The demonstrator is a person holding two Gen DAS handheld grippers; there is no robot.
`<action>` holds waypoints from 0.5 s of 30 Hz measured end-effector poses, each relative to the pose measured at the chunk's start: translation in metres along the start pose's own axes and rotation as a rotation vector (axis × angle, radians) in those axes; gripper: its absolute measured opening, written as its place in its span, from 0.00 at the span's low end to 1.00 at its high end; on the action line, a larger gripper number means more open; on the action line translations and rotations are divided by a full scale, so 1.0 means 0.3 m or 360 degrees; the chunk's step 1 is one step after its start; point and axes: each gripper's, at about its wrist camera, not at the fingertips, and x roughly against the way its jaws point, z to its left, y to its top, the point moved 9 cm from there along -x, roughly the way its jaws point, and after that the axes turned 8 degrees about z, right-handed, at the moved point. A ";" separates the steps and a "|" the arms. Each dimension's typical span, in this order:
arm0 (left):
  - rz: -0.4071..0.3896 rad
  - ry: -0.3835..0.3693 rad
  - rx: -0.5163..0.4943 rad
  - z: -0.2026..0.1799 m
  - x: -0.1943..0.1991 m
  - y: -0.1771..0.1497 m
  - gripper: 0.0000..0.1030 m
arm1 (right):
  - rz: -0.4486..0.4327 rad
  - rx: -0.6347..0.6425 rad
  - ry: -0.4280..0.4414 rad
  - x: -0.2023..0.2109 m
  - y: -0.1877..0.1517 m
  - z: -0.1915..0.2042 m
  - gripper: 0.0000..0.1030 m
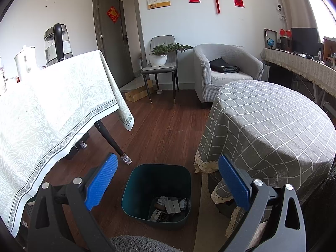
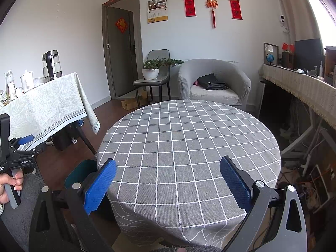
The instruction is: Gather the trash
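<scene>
A dark green trash bin stands on the wood floor between two tables. Crumpled paper and scraps of trash lie in its bottom. My left gripper is open and empty, held above the bin. My right gripper is open and empty above the near edge of the round table with the grey checked cloth; no trash shows on the cloth. The bin's rim peeks out at the left of the right wrist view, where the left gripper also shows.
A table with a pale patterned cloth stands left, with a kettle and jug on it. Behind are a grey chair with a potted plant, an armchair with a black bag, and a long desk at right.
</scene>
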 end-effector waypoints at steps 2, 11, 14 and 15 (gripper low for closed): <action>0.0000 -0.0001 0.0000 -0.001 0.001 0.000 0.96 | -0.0002 -0.0003 0.0002 0.001 0.001 0.000 0.97; 0.0001 0.0000 0.0002 -0.002 0.002 0.000 0.96 | -0.0001 -0.0013 0.0008 -0.002 -0.003 -0.001 0.97; 0.0006 -0.0008 0.0005 -0.002 0.001 0.000 0.96 | 0.0000 -0.0011 0.0007 -0.003 -0.004 0.000 0.97; 0.0008 -0.0012 0.0005 -0.002 0.001 -0.001 0.96 | -0.0001 -0.0011 0.0006 -0.003 -0.003 0.000 0.97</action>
